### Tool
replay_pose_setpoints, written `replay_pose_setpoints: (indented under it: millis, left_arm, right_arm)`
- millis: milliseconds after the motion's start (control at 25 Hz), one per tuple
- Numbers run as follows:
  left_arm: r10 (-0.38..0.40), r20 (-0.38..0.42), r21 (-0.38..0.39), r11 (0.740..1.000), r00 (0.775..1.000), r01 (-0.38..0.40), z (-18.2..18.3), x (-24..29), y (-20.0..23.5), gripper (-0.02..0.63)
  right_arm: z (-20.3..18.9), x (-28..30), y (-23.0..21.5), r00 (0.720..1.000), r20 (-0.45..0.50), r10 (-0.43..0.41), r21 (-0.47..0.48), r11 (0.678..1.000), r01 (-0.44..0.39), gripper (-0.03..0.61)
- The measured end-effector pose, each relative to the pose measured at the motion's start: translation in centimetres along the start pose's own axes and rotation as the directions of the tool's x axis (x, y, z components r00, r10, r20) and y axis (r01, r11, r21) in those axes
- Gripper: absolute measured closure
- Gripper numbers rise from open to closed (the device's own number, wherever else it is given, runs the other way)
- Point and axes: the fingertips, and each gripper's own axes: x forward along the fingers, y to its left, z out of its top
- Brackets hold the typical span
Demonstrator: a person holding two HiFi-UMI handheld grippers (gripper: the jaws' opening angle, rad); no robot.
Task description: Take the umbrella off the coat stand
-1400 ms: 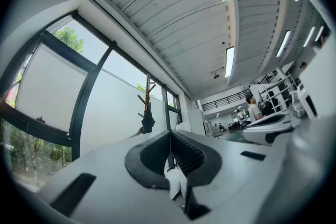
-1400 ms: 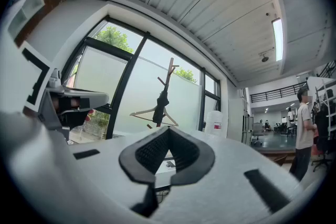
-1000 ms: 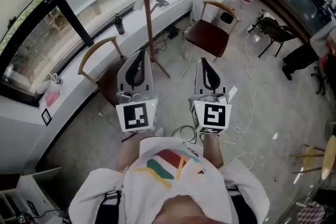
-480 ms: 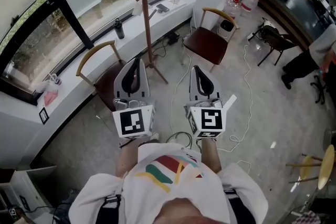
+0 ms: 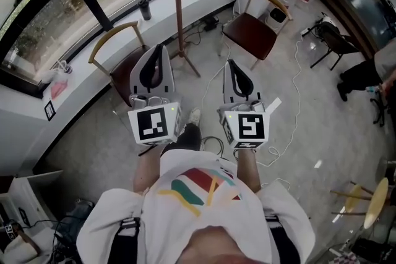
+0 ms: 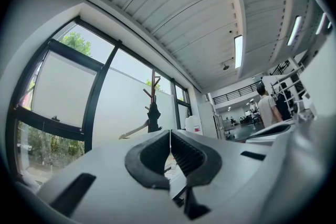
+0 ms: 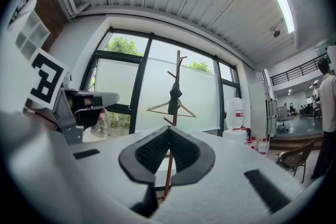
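Nearest, two grippers are held side by side in front of the person. The left gripper (image 5: 159, 51) and the right gripper (image 5: 231, 65) each have their jaws pressed together, and nothing is pinched in either, as each gripper view confirms. Beyond them, two chairs are seen on the floor. One chair (image 5: 120, 80) is partly covered by the left gripper, and the other chair (image 5: 250, 34) is set at about 1 o'clock from the right gripper. Between the chairs and farther off, by the window ledge, one coat stand (image 5: 179, 15) is planted upright. One umbrella (image 7: 175, 96), dark and folded, is hung high on its pole, with its long axis running up and down along the pole. One bare wooden hanger (image 7: 158, 105) is hooked just beside it. The coming move is judged to turn on this relation: the umbrella is placed at about 12 o'clock from both grippers, well apart from them and above the line of the jaws. In the right gripper view it is lined up almost straight over the jaws, and in the left gripper view it is offset toward 11 o'clock. In the head view the left gripper is judged slightly nearer to the pole. A reach forward and upward, with the jaws first spread, is judged to be needed.
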Motion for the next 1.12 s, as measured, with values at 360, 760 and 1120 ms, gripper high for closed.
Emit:
replay_pose_setpoints:
  millis: [360, 760, 1120]
  left_arm:
    - [0.027, 0.023, -0.02, 0.999, 0.999, -0.027, -2.2, 5.3, 1.6, 0.606]
    - [0.032, 0.034, -0.025, 0.999, 0.999, -0.031, -4.5, 16.4, 3.4, 0.606]
    - [0.06, 0.042, -0.039, 0.998, 0.997, -0.058, -5.3, 26.3, 7.7, 0.606]
  right_arm:
    - [-1.3, 4.4, -2.5, 1.0, 0.0, 0.003, -0.027, 1.0, -0.003, 0.578]
    - [-1.5, 15.7, -5.8, 0.999, 0.012, 0.053, -0.045, 0.998, -0.052, 0.578]
    - [0.3, 27.5, -7.5, 0.994, 0.042, 0.099, -0.05, 0.994, -0.097, 0.578]
